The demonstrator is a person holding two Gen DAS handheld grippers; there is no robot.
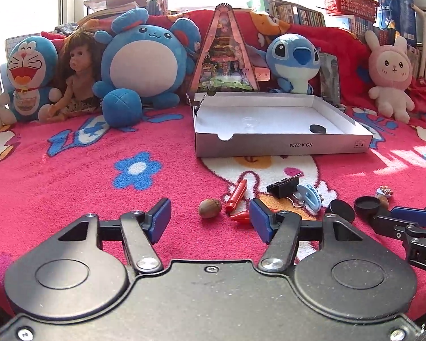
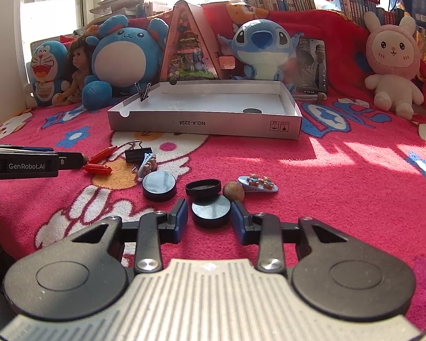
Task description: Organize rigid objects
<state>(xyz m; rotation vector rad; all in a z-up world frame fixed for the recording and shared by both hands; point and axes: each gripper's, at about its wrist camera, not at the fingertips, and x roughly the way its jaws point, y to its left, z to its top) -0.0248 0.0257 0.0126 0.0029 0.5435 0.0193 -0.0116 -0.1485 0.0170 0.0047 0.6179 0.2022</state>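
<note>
A shallow white box (image 1: 281, 145) (image 2: 204, 126) lies on the red blanket with a black puck (image 1: 317, 128) inside. My left gripper (image 1: 210, 218) is open, its fingers either side of a brown nut (image 1: 210, 208) and red plastic pieces (image 1: 235, 196). My right gripper (image 2: 210, 217) is open around a black puck (image 2: 211, 210), fingers close beside it. Nearby lie a second puck (image 2: 159, 185), a black cap (image 2: 203, 188), another nut (image 2: 233, 190), a blue hair clip with bears (image 2: 258, 184), a black binder clip (image 1: 282, 187) (image 2: 135, 155) and a blue clip (image 1: 309, 196).
Plush toys (image 1: 144, 65), a doll (image 1: 76, 76) and a triangular diorama (image 1: 225, 54) line the back. A pink bunny plush (image 2: 392, 62) sits at the right. A binder clip (image 2: 143, 91) is on the box's left corner. A phone (image 2: 312, 66) leans behind the box.
</note>
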